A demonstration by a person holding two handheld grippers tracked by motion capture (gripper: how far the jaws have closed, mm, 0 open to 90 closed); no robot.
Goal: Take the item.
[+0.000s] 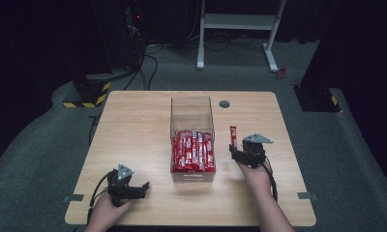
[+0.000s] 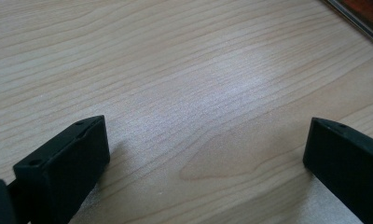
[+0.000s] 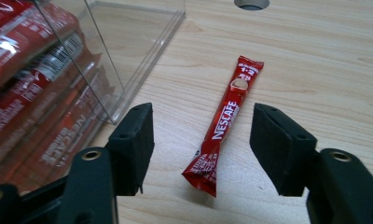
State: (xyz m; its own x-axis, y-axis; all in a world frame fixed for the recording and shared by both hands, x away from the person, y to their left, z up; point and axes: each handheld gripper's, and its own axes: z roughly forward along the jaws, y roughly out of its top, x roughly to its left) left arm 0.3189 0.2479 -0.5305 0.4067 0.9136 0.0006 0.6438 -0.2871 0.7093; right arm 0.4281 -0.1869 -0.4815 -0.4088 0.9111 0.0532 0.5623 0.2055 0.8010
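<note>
Here the red sachet (image 3: 225,125) lies between the right gripper's (image 3: 201,135) wide-open jaws, apparently untouched, beside the clear box (image 3: 111,60). The left gripper (image 2: 205,149) rests open and empty near the table's (image 1: 133,121) front edge.

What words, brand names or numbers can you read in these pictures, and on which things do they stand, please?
"NESCAFE": on the loose red sachet lying on the table between the open right gripper jaws.
"NESCAFE": on a sachet in the clear box, seen through its wall.
The small print at the loose sachet's far end, and the barcode digits in the box, are too blurred to read.
</note>
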